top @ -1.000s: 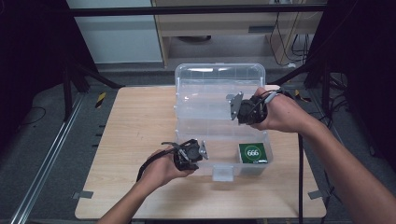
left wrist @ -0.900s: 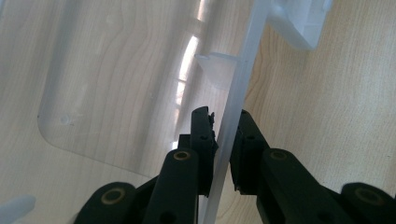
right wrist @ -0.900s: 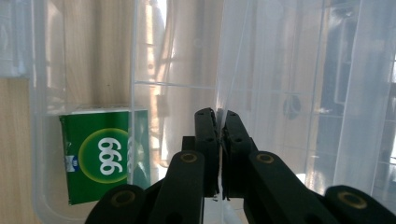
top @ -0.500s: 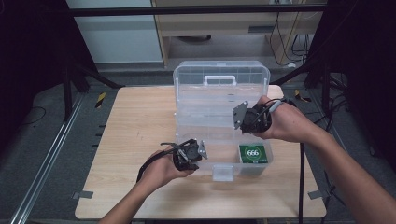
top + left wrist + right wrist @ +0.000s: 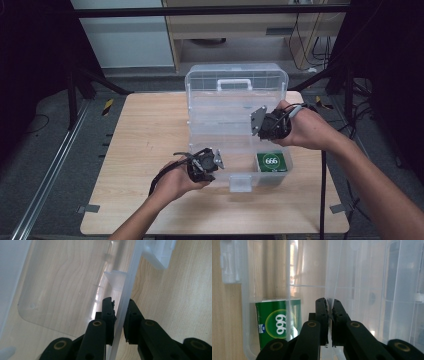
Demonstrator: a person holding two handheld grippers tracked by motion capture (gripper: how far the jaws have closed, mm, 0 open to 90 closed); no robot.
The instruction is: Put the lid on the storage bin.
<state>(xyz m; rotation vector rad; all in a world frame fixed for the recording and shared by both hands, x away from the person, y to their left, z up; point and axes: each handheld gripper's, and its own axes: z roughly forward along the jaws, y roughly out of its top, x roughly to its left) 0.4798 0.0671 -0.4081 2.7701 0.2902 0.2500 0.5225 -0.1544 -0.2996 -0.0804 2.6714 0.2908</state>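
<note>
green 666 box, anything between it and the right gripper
Yes. In the right gripper view a clear inner wall of the clear plastic bin stands between the right gripper and the green 666 box. That gripper's shut fingers sit beside that compartment.

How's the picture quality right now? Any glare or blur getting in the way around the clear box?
High view: soft and slightly blurry, dark at the edges, but the clear box and green pack read fine. Left gripper view: the left claw and the box wall are sharp, with a mild bright streak in the plastic. Right gripper view: strong reflections and layered clear walls past the right claw; the pack's print is legible.
</note>
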